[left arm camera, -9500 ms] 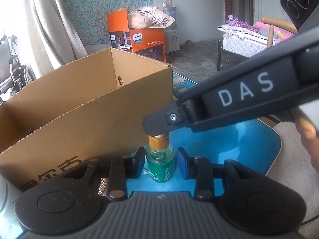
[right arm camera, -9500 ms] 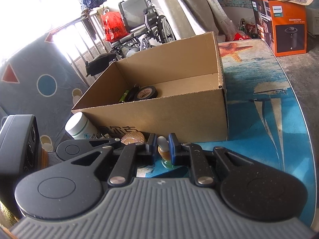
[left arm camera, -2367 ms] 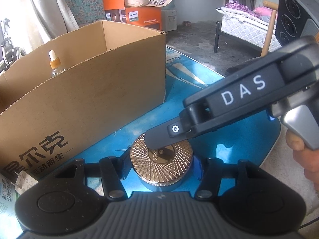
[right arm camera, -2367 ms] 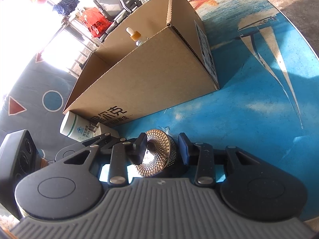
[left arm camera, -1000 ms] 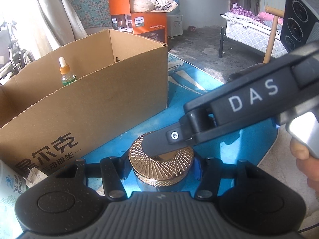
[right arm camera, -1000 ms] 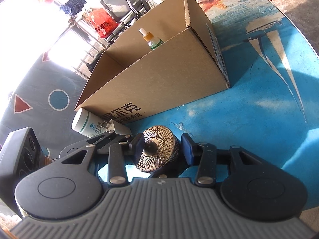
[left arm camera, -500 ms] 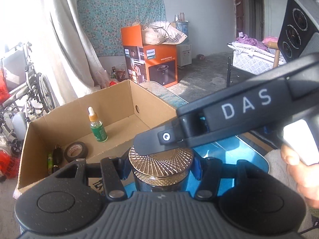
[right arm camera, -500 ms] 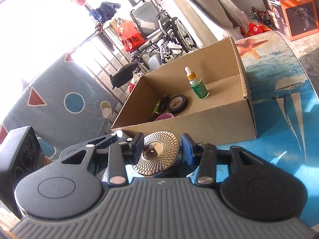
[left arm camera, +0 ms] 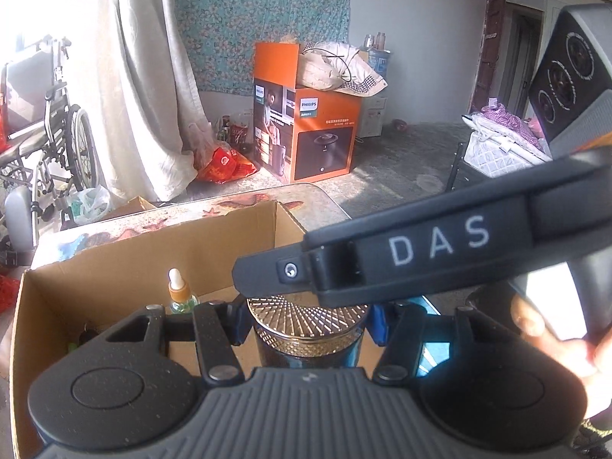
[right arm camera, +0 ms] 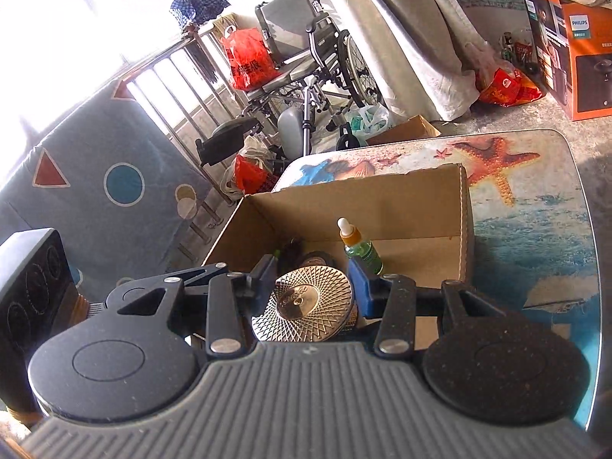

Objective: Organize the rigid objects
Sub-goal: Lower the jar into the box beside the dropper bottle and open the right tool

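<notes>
The gold-lidded jar [left arm camera: 308, 329] hangs above the open cardboard box [right arm camera: 464, 206], clamped by both the left hand-held gripper [left arm camera: 306, 323] and the right hand-held gripper [right arm camera: 311, 287]; a dropper bottle [right arm camera: 357, 246] stands inside.

Background of the room: a folded wheelchair [right arm camera: 306, 49] stands by a bright window railing [right arm camera: 179, 76], with a red plastic bag [right arm camera: 248, 59] on its seat. A pale curtain [left arm camera: 149, 88] hangs beside a teal floral wall cloth [left arm camera: 264, 19]. An orange appliance carton [left arm camera: 306, 130] stands on the grey floor [left arm camera: 401, 168], with a bundle of cloth [left arm camera: 336, 72] on top; a red bag [left arm camera: 223, 162] lies just beside it. A padded mat with circle and triangle shapes [right arm camera: 95, 187] leans near the railing. At right, a bed with a white mattress [left arm camera: 505, 153] and a brown door [left arm camera: 487, 57]
</notes>
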`<state>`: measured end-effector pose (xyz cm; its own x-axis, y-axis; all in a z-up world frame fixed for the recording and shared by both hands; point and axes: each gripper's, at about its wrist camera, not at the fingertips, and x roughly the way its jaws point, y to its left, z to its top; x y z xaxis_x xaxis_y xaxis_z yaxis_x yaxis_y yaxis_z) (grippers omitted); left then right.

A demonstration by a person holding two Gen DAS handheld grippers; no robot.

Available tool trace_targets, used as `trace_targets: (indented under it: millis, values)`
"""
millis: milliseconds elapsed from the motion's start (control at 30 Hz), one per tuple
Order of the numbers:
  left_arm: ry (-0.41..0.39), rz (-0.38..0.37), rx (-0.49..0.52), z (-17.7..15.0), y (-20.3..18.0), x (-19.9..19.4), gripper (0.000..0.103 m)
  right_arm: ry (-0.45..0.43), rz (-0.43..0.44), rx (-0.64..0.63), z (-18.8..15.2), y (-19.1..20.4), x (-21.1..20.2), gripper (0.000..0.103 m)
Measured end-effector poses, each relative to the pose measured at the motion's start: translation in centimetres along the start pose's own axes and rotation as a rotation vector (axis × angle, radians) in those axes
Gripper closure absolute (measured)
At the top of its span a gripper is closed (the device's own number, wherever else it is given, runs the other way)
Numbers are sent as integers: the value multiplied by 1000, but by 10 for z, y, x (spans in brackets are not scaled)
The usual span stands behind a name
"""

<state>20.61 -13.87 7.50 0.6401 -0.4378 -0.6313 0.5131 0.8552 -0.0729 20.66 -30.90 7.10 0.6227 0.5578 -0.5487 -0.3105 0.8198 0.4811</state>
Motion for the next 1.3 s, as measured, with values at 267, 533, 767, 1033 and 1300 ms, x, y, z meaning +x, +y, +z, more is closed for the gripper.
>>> trace_targets:
  millis: [267, 533, 767, 1033, 1300]
  values:
    - [127, -23, -126, 12, 38, 69, 45, 127, -84, -36, 45, -39, 83, 61]
    - [210, -20, -183, 19, 57, 108, 45, 177, -139, -93, 54, -54, 127, 61]
    - [271, -16, -261, 22, 72, 127, 45, 172, -145, -116, 56, -61, 135, 63]
    - [302, -24, -303, 19, 77, 141, 45, 148, -140, -120, 55, -63, 135, 64]
    - [235, -25, -273, 23, 68, 122, 37, 100, -122, -74, 55, -63, 118, 64]
